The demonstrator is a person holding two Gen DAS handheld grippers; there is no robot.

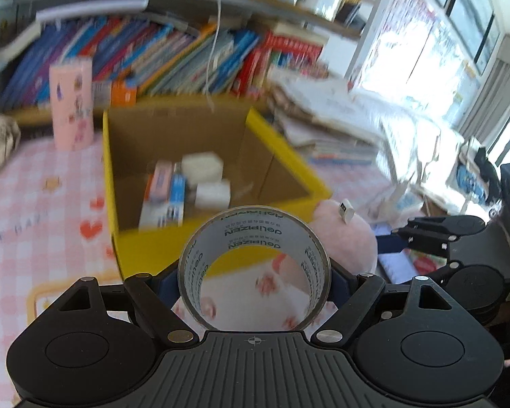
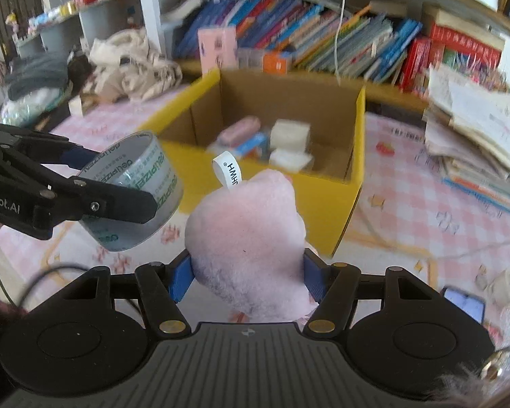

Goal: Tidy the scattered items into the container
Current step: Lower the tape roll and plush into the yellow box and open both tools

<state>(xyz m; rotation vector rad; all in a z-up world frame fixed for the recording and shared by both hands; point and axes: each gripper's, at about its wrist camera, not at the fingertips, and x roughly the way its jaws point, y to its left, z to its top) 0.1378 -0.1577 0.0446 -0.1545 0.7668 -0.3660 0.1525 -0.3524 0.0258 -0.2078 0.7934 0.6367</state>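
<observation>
My left gripper (image 1: 255, 282) is shut on a roll of clear tape (image 1: 200, 272), held above the pink checked cloth just short of the yellow cardboard box (image 1: 146, 251). It also shows in the right wrist view (image 2: 119, 183) with the tape roll (image 2: 142, 176). My right gripper (image 2: 248, 272) is shut on a pink fluffy toy (image 2: 248, 238) with a white tag (image 2: 227, 173), just in front of the box (image 2: 336, 204). The toy also shows in the left wrist view (image 1: 346, 241). Inside the box lie white blocks (image 1: 202, 166) and small flat packs (image 1: 163, 197).
A pink carton (image 1: 73, 105) stands behind the box on the left. Shelves of books (image 1: 173, 57) run along the back. A paper stack (image 2: 476, 129) lies right of the box. A phone (image 2: 464, 306) lies at the right near my gripper. Crumpled cloth (image 2: 132, 64) lies at the back left.
</observation>
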